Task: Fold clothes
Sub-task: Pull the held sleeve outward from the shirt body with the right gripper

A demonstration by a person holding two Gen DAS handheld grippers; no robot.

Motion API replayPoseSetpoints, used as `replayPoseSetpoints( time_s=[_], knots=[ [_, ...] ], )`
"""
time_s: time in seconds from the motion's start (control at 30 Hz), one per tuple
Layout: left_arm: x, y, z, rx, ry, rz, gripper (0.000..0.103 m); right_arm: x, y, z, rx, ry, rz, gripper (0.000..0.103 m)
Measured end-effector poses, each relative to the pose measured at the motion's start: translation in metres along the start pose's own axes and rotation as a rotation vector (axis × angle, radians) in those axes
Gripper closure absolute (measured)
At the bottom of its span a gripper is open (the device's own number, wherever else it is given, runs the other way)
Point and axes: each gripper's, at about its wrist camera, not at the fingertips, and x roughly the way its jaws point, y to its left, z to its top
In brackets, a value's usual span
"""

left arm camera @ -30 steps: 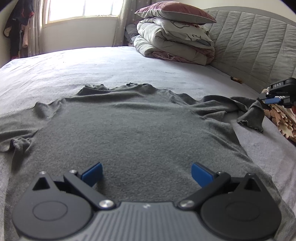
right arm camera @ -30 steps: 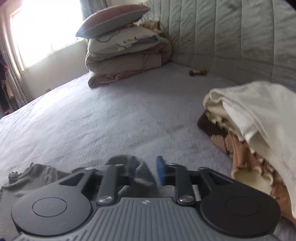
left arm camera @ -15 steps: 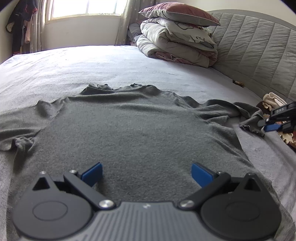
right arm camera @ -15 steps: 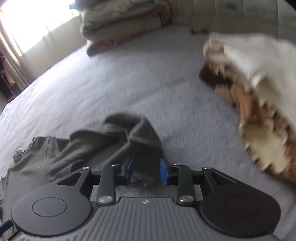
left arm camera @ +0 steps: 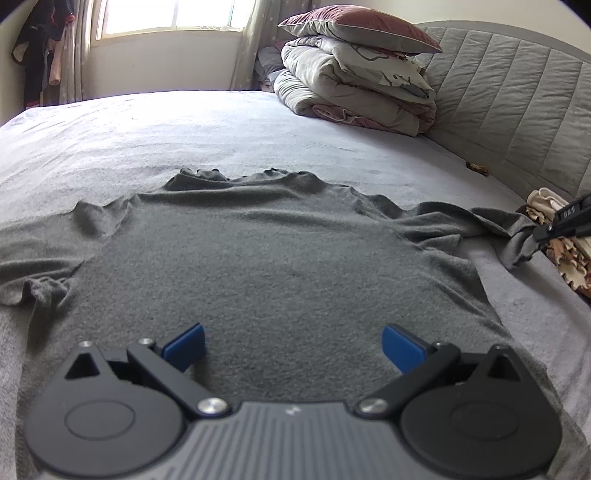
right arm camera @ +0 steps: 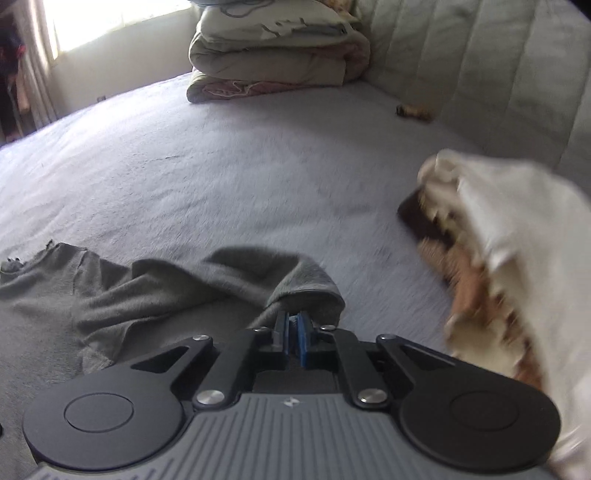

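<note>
Left wrist view: the left tongs point(left arm camera: 293, 345) stand wide, blue pads well apart with nothing between them, low over the near hem area of the grey T-shirt point(left arm camera: 266, 266). The shirt lies spread flat on the bed point(left arm camera: 184, 140), its collar towards the far side, one sleeve out to the left and the other drawn out to the right. At the right edge of this view the right tongs point(left arm camera: 543, 232) meet the end of that right sleeve. Far right on the bed sits a stack of folded quilts point(left arm camera: 354, 96) topped by a maroon pillow point(left arm camera: 354, 26), against the padded headboard point(left arm camera: 517, 92). A small brown object point(left arm camera: 477, 168) lies near the headboard.

Right wrist view: the right tongs point(right arm camera: 294, 334) have just been closing and now stand narrow, pads pinching the cuff of the grey sleeve point(right arm camera: 303, 284), which bunches up over their tips. The rest of the T-shirt point(right arm camera: 92, 295) trails away to the left on the bed point(right arm camera: 221, 166). To the right, blurred, lies a pile of cream and brown patterned clothes point(right arm camera: 498, 240), apart from the sleeve.
</note>
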Motion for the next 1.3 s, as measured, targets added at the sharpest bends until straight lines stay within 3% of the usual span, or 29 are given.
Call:
replayPoseSetpoints(
  time_s=[0.27,0.67,0.83,0.97,1.2,1.27,1.3],
  knots=[
    [-0.007,0.002,0.006,-0.012,-0.025,-0.011,0.000,-0.007,-0.002,0.067,-0.237,-0.002,-0.142,0.097],
    [0.004,0.007,0.004,-0.015,0.000,-0.001,0.000,0.077,0.020,0.124,-0.423,0.035,-0.348,0.098],
    [0.007,0.008,0.003,-0.005,-0.010,0.013,0.000,0.119,0.019,0.134,-0.355,0.053,-0.338,0.098],
    [0.010,0.006,0.001,0.016,-0.026,0.018,0.000,0.139,0.013,0.135,-0.212,0.021,-0.274,0.097],
    [0.010,0.004,0.001,0.029,-0.026,0.013,0.000,0.128,-0.011,0.131,0.002,-0.048,-0.174,0.088],
    [0.010,0.003,0.001,0.027,-0.024,0.012,0.000,0.120,-0.021,0.126,0.065,-0.055,-0.146,0.083],
    [0.010,0.003,0.000,0.027,-0.024,0.013,0.000,0.118,-0.025,0.122,0.099,-0.059,-0.130,0.076]
  ],
)
